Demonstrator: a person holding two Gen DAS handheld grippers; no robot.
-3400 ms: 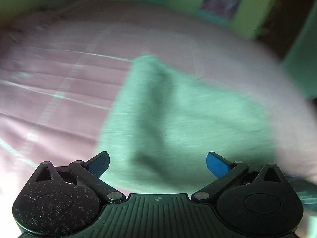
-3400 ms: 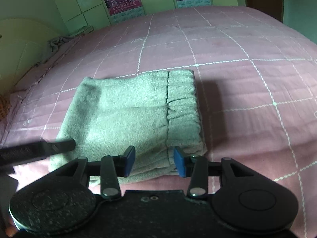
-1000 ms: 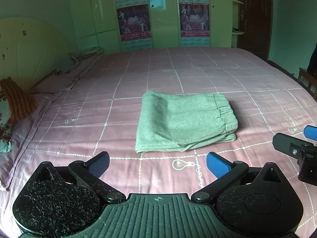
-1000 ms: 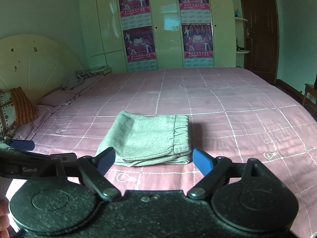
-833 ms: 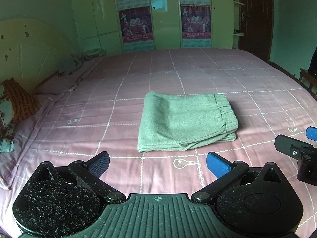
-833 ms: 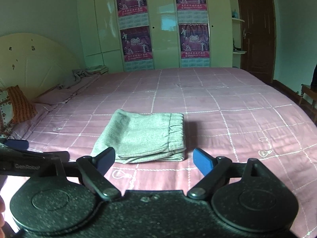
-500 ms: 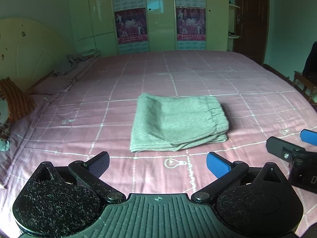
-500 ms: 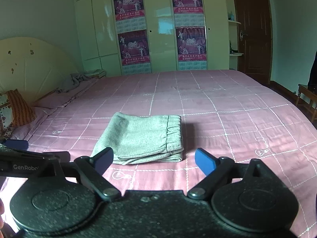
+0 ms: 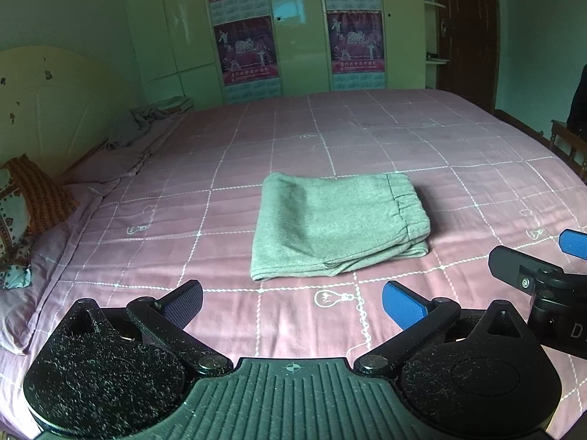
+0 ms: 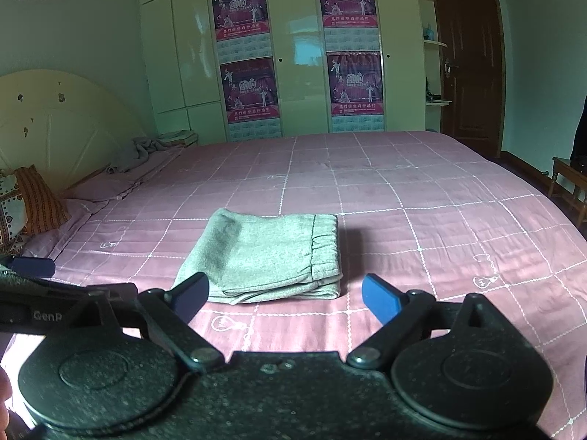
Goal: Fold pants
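Note:
The grey pants [image 9: 337, 223] lie folded into a flat rectangle on the pink checked bedspread [image 9: 205, 183], the elastic waistband at the right end. They also show in the right wrist view [image 10: 268, 253]. My left gripper [image 9: 293, 302] is open and empty, held back from the pants near the bed's front edge. My right gripper [image 10: 286, 293] is open and empty, also drawn back. Each gripper shows at the side of the other's view.
A cream headboard [image 10: 55, 128] and patterned pillows [image 9: 22, 205] are at the left. A crumpled grey blanket [image 9: 135, 124] lies at the far left corner. Wardrobe doors with posters [image 10: 249, 73] stand behind the bed. A dark door [image 10: 473, 62] and a wooden stool [image 10: 568, 179] are at the right.
Both grippers have let go of the folded pants and pulled back and up from them. Both views have risen slightly over the last second; the pants have not moved.

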